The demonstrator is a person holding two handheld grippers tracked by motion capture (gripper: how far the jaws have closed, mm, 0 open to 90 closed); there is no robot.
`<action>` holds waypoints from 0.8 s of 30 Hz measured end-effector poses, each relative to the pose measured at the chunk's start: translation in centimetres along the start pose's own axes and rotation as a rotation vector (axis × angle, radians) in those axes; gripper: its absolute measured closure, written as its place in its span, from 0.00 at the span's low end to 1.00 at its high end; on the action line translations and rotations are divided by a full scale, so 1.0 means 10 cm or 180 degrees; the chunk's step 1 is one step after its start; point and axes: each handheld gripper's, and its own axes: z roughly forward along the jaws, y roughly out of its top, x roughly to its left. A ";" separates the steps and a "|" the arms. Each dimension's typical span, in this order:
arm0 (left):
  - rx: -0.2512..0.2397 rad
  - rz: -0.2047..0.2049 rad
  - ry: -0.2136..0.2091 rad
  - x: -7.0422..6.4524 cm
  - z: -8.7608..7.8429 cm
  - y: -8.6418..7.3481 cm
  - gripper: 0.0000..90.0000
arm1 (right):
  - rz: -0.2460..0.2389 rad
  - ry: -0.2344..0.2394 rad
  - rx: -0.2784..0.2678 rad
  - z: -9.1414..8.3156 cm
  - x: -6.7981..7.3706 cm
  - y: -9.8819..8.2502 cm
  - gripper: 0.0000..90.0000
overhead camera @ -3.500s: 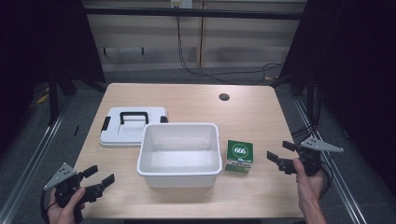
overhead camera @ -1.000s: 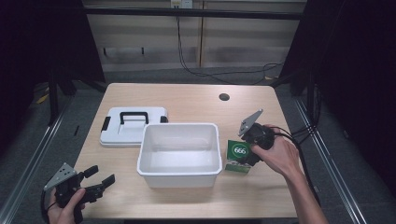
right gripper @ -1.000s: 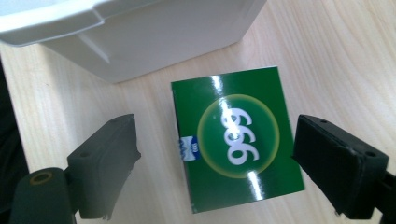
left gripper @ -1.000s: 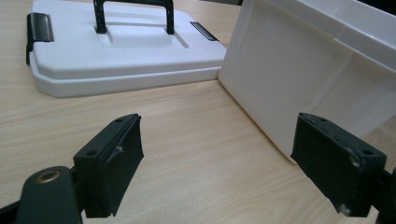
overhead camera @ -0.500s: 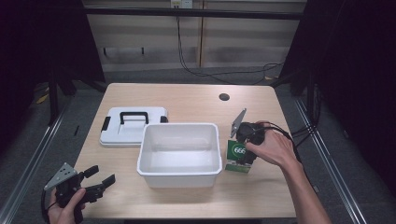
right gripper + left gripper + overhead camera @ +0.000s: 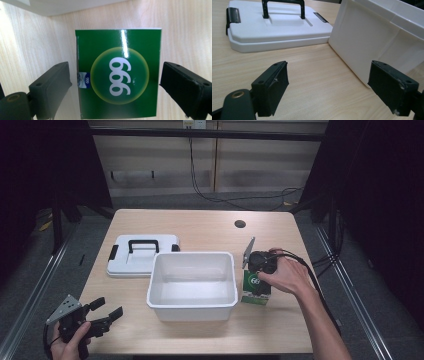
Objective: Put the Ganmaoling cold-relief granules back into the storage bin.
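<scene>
From my remote seat, the pale wood-grain worktop (image 6: 200,227) spreads under the high camera, ringed by dark floor and black frame rails. At its centre stands the open white rectangular plastic bin (image 6: 191,285), its inside bare. Just behind the bin's left corner lies the flat white plastic lid with a black carry handle and black side clasps (image 6: 141,255); in my left gripper view the lid (image 6: 274,27) rests flat on the wood, close to the bin's near wall (image 6: 372,47) but apart from it. A small round dark hole (image 6: 240,224) marks the worktop near its far right edge.

The small green cardboard box printed with white "999" in a yellow-green circle (image 6: 255,290) sits on the worktop just beside the bin's right wall. My right gripper (image 6: 258,276) comes down on it from above, my hand (image 6: 284,275) wrapped over the tool's body, its grey plate tilted up and its cable trailing off the right edge. In my right gripper view the box (image 6: 118,72) lies between the two black jaws, which stand apart on either side of it; the right one is almost at the box's edge, and I cannot tell whether either touches it.

My left gripper (image 6: 107,315) rests low at the near left corner of the worktop, held in my left hand (image 6: 67,345), jaws spread wide with bare wood between them.
</scene>
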 end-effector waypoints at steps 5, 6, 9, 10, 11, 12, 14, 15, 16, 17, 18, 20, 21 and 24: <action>-0.0007 -0.0011 -0.0003 0.00 0.00 0.00 0.18 | -0.0008 0.0010 0.0145 0.06 -0.01 0.01 0.10; -0.0006 -0.0008 -0.0002 0.00 0.00 0.00 0.18 | -0.0026 -0.0002 0.0159 0.08 -0.01 0.02 0.10; -0.0005 -0.0011 -0.0001 0.00 0.00 0.00 0.18 | -0.0025 0.0010 0.0188 0.12 -0.02 0.01 0.10; -0.0007 -0.0012 0.0003 0.00 0.00 0.00 0.18 | -0.0019 0.0032 0.0224 0.13 -0.03 0.01 0.10; -0.0005 -0.0009 -0.0002 0.00 0.00 0.00 0.18 | 0.0013 0.0042 0.0228 0.14 -0.03 0.01 0.11; -0.0007 -0.0010 0.0000 0.00 0.00 0.00 0.18 | -0.0026 0.0037 0.0229 0.15 -0.04 0.01 0.11; -0.0005 -0.0013 -0.0002 0.00 0.00 0.00 0.18 | -0.0036 0.0027 0.0260 0.17 -0.04 0.01 0.13; -0.0003 -0.0011 -0.0004 0.00 0.00 0.00 0.18 | -0.0032 0.0013 0.0263 0.17 -0.04 0.02 0.13; -0.0003 -0.0005 -0.0003 0.00 0.00 0.00 0.18 | -0.0007 0.0024 0.0274 0.18 -0.03 0.02 0.14; -0.0003 -0.0005 -0.0003 0.00 0.00 0.00 0.18 | -0.0033 0.0026 0.0265 0.19 -0.04 0.02 0.14; -0.0003 0.0001 -0.0004 0.00 0.00 0.00 0.18 | -0.0072 0.0023 0.0263 0.20 -0.04 0.02 0.14; -0.0003 0.0002 0.0001 0.01 -0.01 0.00 0.18 | -0.0081 0.0017 0.0282 0.21 -0.04 0.03 0.14; -0.0003 0.0002 0.0001 0.01 -0.01 0.00 0.18 | -0.0083 0.0016 0.0283 0.21 -0.04 0.03 0.14; -0.0005 -0.0007 -0.0001 0.00 0.00 0.00 0.18 | -0.0088 0.0011 0.0295 0.22 -0.04 0.03 0.14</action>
